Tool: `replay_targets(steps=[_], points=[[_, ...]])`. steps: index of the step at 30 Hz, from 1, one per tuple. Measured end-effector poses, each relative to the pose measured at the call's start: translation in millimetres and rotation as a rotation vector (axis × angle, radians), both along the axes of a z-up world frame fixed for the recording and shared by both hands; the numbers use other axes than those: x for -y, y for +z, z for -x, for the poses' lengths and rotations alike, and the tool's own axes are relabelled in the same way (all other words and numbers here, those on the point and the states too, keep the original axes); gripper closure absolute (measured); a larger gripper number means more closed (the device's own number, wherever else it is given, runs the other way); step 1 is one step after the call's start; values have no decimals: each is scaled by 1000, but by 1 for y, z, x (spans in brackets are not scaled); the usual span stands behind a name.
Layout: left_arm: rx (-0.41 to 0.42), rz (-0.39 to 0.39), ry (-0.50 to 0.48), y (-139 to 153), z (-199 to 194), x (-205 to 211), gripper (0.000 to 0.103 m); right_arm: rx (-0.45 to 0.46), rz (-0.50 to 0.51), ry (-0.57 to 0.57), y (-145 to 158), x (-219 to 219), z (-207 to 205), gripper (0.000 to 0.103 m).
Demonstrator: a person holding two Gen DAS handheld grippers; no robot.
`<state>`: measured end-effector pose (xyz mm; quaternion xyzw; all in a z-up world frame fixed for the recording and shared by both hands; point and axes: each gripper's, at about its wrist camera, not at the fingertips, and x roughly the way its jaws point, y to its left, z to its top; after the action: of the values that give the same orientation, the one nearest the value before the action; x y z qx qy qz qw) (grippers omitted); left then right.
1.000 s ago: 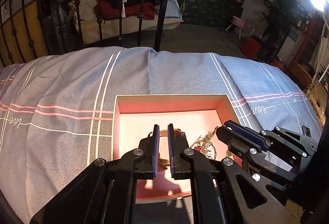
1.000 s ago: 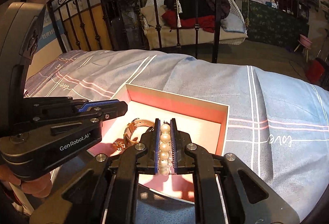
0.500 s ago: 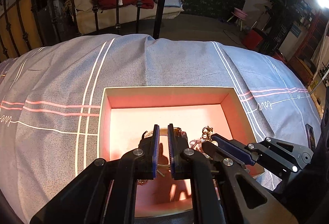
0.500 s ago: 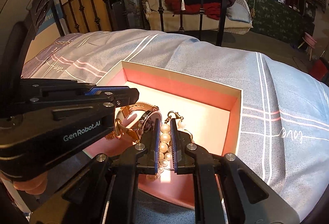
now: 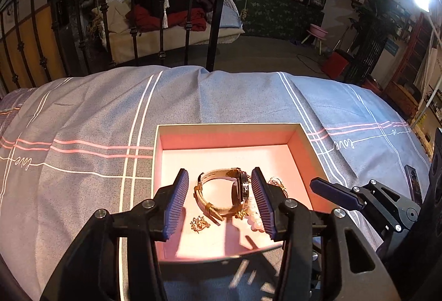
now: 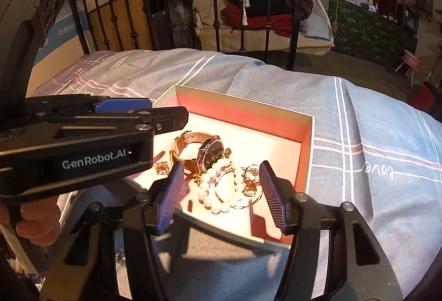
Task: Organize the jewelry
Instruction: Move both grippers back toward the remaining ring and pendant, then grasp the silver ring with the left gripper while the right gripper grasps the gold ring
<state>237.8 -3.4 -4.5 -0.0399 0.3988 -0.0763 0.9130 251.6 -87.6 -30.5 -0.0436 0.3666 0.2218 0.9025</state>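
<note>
- Left wrist view: the left gripper (image 5: 220,200) hangs over the pink box (image 5: 226,128) on the striped bedspread (image 5: 83,121), its jaws opening and gripping nothing; the watch (image 5: 221,194) lies on the box floor between them, untouched.
- Right wrist view: the right gripper (image 6: 221,194) is likewise opening, empty; the pearl bracelet (image 6: 218,185) rests in the box beside the watch.
</note>
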Motion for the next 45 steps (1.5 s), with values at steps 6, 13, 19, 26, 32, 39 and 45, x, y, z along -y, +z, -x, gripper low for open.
replay_targets(steps=[6, 13, 19, 26, 32, 39, 45], points=[[28, 25, -25, -8, 63, -4, 45, 2, -52, -38, -3, 28, 67, 38], [-26, 27, -38, -46, 115, 4, 44, -67, -79, -86, -39, 47, 138, 38], [-61, -43, -21, -65, 113, 12, 44, -47, 2, -54, -50, 29, 160, 38], [-70, -109, -25, -72, 113, 18, 72, -40, 16, -53, -51, 28, 162, 38], [-59, -103, -28, -71, 115, 17, 86, -29, 33, -48, -50, 26, 157, 59], [-60, -99, -18, -70, 117, 17, 86, -22, 44, -71, -51, 31, 158, 85], [-63, -89, -12, -69, 116, 15, 86, -11, 31, -68, -51, 34, 160, 94]])
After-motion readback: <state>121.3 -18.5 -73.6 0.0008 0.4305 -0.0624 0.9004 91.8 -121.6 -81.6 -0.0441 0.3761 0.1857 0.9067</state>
